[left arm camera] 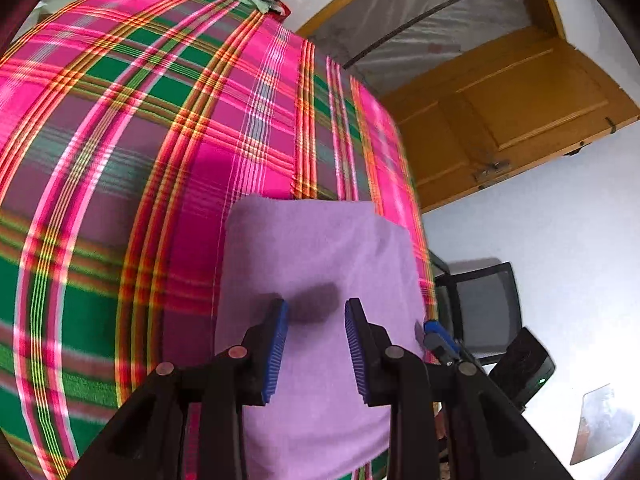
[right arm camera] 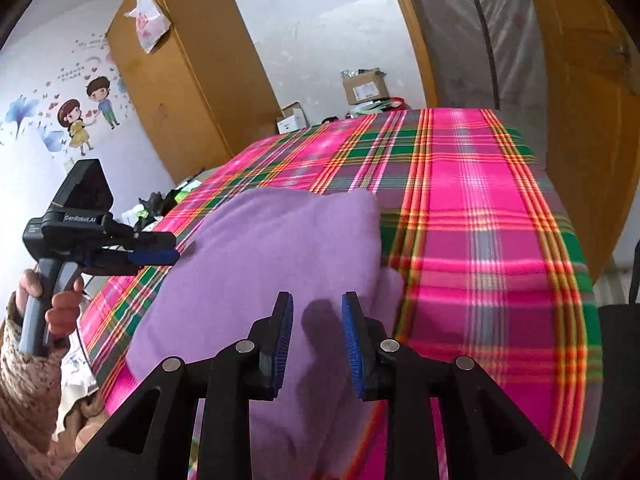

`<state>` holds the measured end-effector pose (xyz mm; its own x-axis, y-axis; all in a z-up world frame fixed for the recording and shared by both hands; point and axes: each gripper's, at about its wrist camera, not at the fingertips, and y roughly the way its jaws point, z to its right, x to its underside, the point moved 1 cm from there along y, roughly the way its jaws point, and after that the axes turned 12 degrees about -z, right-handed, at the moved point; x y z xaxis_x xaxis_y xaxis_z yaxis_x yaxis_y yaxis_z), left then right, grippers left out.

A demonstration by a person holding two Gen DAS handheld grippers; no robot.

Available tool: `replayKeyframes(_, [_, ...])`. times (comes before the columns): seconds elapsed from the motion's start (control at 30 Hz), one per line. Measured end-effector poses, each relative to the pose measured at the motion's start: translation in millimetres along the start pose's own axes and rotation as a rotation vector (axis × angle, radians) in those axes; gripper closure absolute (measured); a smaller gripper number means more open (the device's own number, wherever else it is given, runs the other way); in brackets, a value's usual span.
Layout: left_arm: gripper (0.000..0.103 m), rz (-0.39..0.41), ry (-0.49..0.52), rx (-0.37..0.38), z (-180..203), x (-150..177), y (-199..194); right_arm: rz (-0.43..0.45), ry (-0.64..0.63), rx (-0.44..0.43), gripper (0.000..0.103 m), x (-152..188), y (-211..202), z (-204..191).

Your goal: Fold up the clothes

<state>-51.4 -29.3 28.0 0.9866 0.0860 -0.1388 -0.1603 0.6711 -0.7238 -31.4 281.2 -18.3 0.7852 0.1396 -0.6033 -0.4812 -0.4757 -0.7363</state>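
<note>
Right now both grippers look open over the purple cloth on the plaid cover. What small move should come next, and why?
Probably lower the right gripper onto the near right edge of the purple cloth and close on it. Both the right gripper and the left gripper stand open with nothing between their pads, and the cloth lies already doubled on the plaid cover, so another fold seems to need a grip first.

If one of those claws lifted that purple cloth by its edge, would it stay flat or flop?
Probably flop: the purple cloth looks soft and fleecy, its folded edge puffed and rounded. Likely light, since it lies loosely on the plaid cover. Its fuzzy nap suggests it would not slip easily.
</note>
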Motion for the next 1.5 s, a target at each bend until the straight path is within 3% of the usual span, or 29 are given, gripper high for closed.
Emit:
replayKeyframes(0.2, [0.073,-0.005,-0.030,-0.030,-7,-13,10,-0.048,-0.040,0.076,0.076,-11,25,-3])
replayKeyframes(0.4, [0.074,0.010,-0.073,-0.013,-17,-18,14,-0.068,-0.011,0.056,0.076,-10,32,5])
replayKeyframes(0.5, [0.074,0.006,-0.069,-0.017,-15,-20,15,-0.060,-0.034,0.071,0.076,-8,23,-3])
replayKeyframes(0.77, [0.074,0.017,-0.062,-0.031,-11,-16,15,-0.069,-0.106,0.005,0.076,24,0,-24])
replayKeyframes(1.13, [0.074,0.016,-0.065,-0.021,-11,-13,12,-0.123,-0.140,0.087,0.075,84,-15,-32])
replayKeyframes(1.3, [0.074,0.018,-0.067,-0.020,-14,-3,5,-0.172,-0.139,0.092,0.075,92,-21,-30])
replayKeyframes(1.5, [0.071,0.027,-0.073,-0.013,-19,12,-4,-0.124,-0.083,0.054,0.074,72,-27,-20])
